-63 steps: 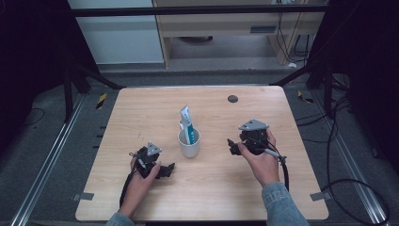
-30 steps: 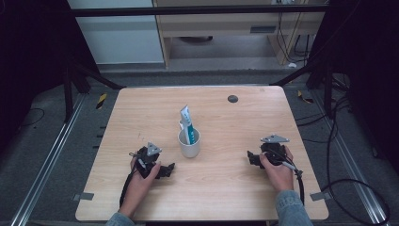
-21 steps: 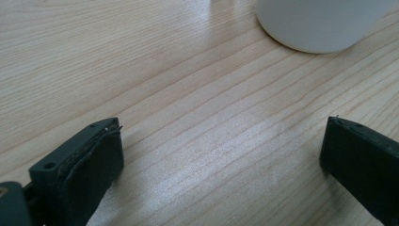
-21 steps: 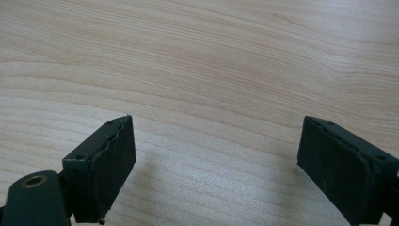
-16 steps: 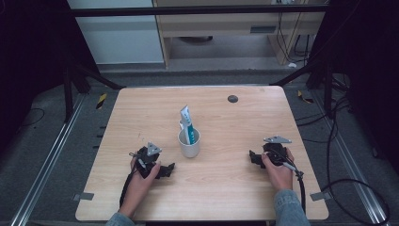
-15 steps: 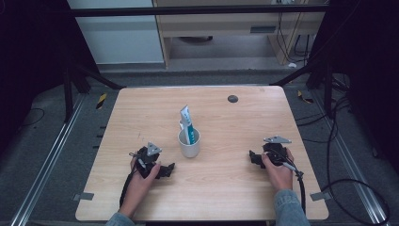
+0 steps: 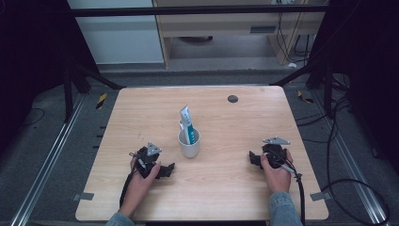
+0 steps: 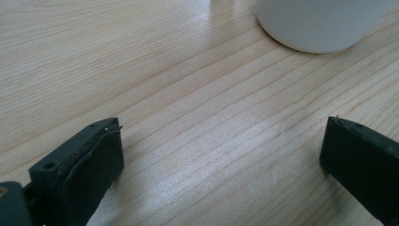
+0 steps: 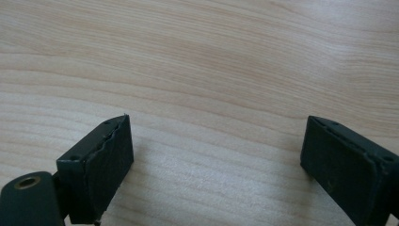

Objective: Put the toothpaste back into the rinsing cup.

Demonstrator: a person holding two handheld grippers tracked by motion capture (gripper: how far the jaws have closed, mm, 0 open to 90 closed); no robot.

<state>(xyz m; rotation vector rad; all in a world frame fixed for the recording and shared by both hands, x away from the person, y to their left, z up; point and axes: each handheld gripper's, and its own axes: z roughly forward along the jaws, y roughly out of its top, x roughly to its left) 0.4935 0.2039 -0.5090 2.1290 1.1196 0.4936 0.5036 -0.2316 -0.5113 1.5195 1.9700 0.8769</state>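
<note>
In the high view, a white cup (image 7: 189, 143) stands near the middle of the wooden desk (image 7: 141, 108), and a toothpaste tube (image 7: 187, 123) rises out of it, leaning toward the far left. The left gripper (image 7: 162, 170) rests on the desk just to the near left of the cup, held in the person's left hand (image 7: 139, 181), with its jaws pointing toward the cup's near side. The right gripper (image 7: 252, 159) rests on the desk well to the right of the cup and a little nearer the person, gripped by the right hand (image 7: 275, 172); its jaws point left, toward the cup. A small dark round disc (image 7: 232, 98) lies on the desk well beyond the cup, toward the far right.

In the left gripper view, the two black jaws stand wide apart with nothing but bare wood between them. The cup (image 8: 320, 23) shows as a white curved base at the top right, ahead of the jaws and apart from them, standing flat on the desk (image 8: 188, 117).

In the right gripper view, the jaws are likewise spread wide, low over the desk (image 9: 211, 70), and hold nothing; pale wood grain runs between and beyond them.
</note>
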